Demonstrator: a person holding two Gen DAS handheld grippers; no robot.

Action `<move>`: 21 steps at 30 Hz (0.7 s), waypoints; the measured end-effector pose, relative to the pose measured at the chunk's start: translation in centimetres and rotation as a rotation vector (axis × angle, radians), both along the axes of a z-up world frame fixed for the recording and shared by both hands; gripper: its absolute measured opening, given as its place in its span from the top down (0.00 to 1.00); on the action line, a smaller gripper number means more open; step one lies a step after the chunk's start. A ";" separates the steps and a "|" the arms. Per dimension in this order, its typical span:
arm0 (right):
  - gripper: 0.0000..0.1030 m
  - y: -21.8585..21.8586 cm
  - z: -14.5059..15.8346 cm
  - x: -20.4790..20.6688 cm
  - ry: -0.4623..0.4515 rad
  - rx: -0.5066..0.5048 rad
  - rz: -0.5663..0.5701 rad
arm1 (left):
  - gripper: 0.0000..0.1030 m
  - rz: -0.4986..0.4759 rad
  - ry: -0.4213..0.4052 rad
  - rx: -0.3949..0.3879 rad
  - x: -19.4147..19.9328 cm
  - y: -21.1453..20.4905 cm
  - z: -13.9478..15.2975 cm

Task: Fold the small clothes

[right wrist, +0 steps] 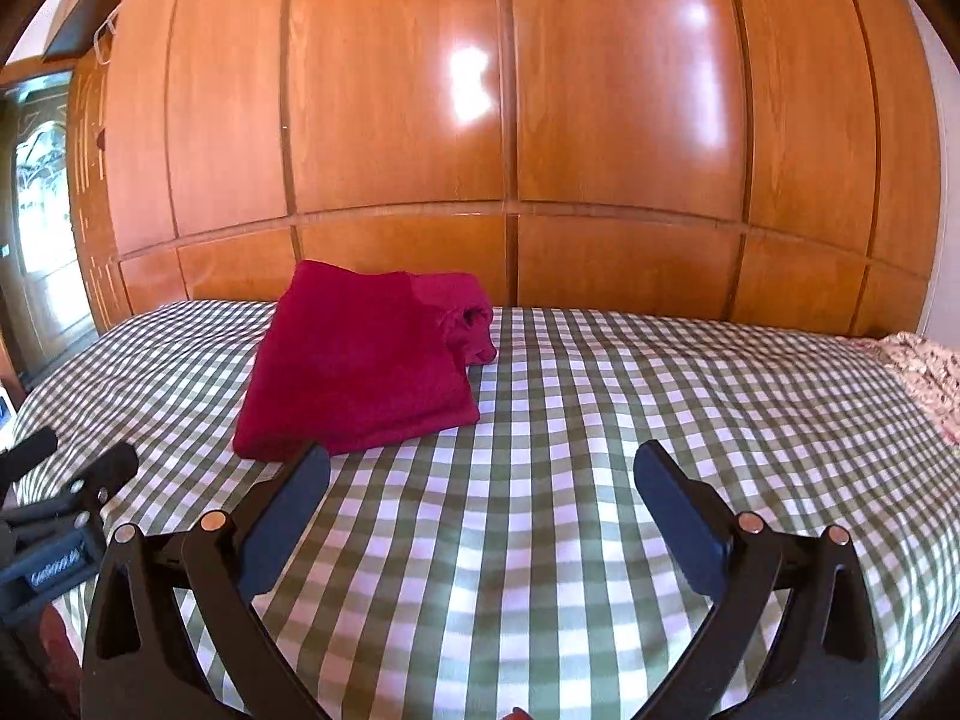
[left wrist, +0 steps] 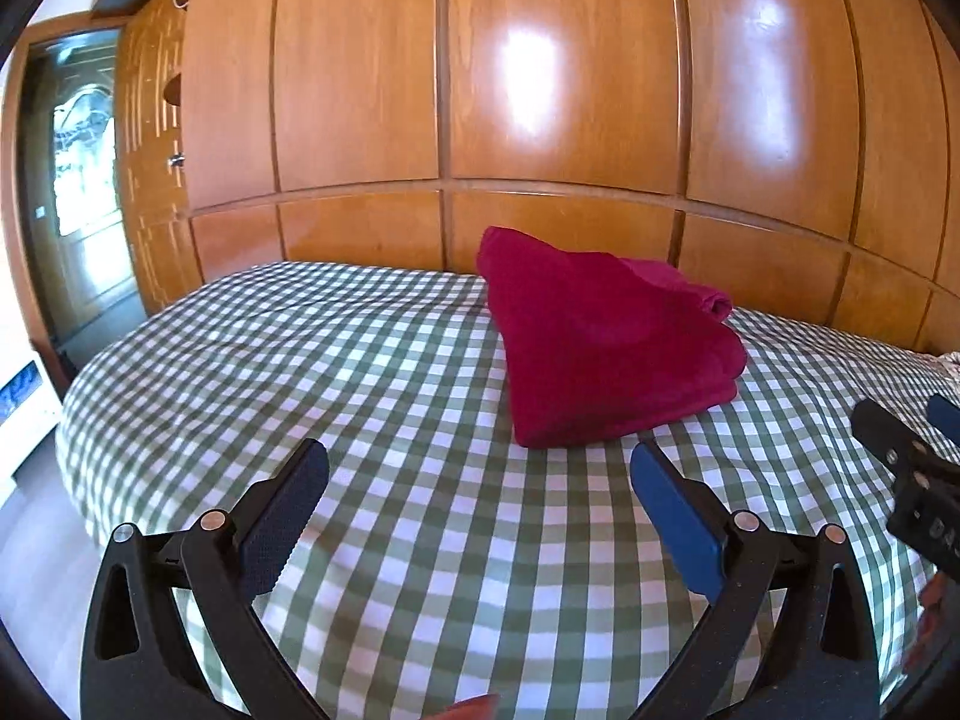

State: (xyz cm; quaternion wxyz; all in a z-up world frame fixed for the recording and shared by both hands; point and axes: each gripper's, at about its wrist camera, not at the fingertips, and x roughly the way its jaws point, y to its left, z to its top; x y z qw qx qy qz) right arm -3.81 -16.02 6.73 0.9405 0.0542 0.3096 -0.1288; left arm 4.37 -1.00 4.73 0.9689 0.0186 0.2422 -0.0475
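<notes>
With its folding apparently done, the red garment (left wrist: 606, 336) lies stacked near the bed's (left wrist: 372, 552) far edge; left gripper (left wrist: 480, 474) and right gripper (right wrist: 483, 474) hover nearby, jaws wide, empty.

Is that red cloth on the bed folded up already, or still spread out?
Folded. The red cloth lies as a compact stack on the checked bedsheet, with layered edges at its near side; neither gripper touches it.

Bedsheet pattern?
Green-and-white gingham check on the bedsheet; clearest in the right wrist view.
</notes>
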 end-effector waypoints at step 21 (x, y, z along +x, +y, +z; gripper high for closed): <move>0.02 0.0 1.6 -2.1 -0.032 0.017 -0.015 | 0.03 -0.014 0.005 -0.007 -1.6 -0.3 0.7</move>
